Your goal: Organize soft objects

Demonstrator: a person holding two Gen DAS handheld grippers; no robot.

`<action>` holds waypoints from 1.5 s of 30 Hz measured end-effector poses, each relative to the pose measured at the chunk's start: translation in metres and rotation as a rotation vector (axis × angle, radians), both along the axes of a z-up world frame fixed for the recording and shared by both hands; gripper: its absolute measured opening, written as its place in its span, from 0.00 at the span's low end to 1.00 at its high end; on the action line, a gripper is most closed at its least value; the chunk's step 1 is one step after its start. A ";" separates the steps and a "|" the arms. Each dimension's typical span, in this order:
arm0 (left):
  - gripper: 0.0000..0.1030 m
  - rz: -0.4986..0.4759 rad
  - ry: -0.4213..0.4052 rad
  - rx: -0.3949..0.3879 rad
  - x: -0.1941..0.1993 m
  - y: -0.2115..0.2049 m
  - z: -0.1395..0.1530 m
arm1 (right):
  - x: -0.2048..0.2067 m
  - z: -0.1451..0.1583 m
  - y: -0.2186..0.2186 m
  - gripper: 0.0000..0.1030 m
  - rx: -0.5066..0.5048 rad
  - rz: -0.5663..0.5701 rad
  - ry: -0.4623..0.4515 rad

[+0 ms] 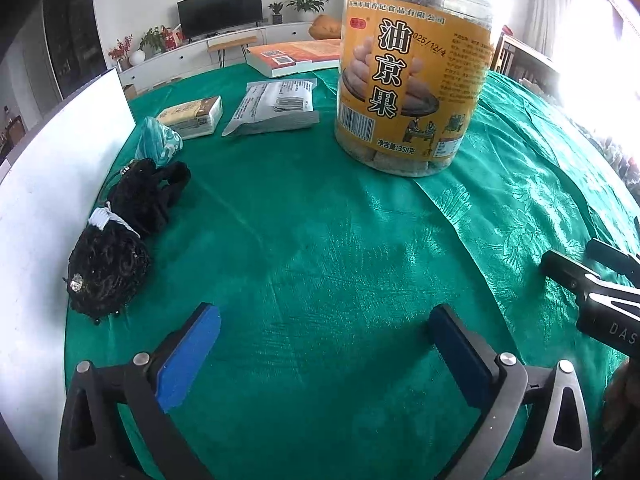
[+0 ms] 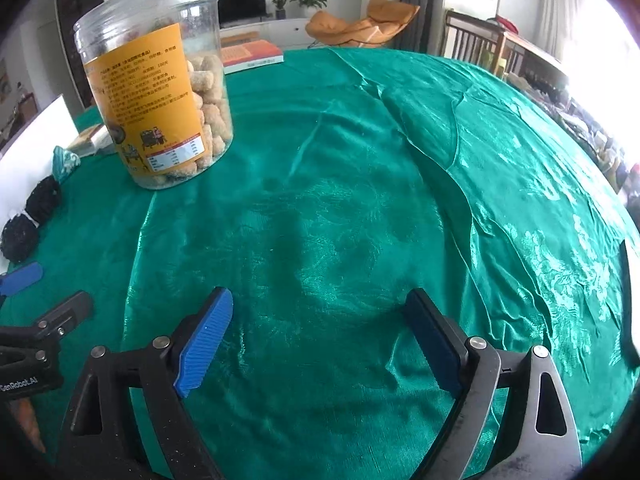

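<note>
Standing ahead of the left gripper, whose jaws are spread on nothing, a clear plastic jar holds pale fried snack sticks on the green-covered desk. Two black mesh pouches and a teal pouch lie left of those jaws. The right gripper also gapes empty, jar far ahead-left.

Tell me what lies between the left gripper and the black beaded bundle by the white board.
Only bare green tablecloth. In the left wrist view the open left gripper has nothing between it and the black beaded bundle.
</note>
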State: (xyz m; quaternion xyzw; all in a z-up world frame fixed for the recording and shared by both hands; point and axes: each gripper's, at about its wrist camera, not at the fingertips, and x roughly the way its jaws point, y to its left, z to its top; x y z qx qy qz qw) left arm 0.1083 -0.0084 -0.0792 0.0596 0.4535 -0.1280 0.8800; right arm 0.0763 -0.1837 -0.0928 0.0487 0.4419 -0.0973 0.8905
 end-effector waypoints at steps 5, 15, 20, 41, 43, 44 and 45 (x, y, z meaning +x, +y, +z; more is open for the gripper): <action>1.00 0.002 0.000 -0.001 0.003 -0.001 -0.002 | -0.002 0.002 0.004 0.87 0.000 0.000 0.000; 1.00 0.002 0.000 0.000 0.003 -0.001 -0.002 | -0.003 0.002 0.005 0.88 0.000 0.000 0.000; 1.00 0.001 0.001 -0.001 0.003 -0.001 -0.001 | -0.003 0.002 0.006 0.88 0.000 0.000 0.000; 1.00 0.002 0.000 0.000 0.001 -0.001 0.000 | -0.003 0.003 0.006 0.88 -0.001 -0.001 0.000; 1.00 0.002 0.000 0.000 0.001 -0.001 0.000 | -0.003 0.003 0.006 0.88 -0.001 -0.001 0.000; 1.00 0.002 0.000 0.000 0.001 -0.001 0.000 | -0.003 0.003 0.006 0.88 -0.001 -0.001 0.000; 1.00 0.007 -0.001 0.003 0.001 -0.001 0.000 | -0.003 0.003 0.006 0.88 -0.001 -0.001 0.000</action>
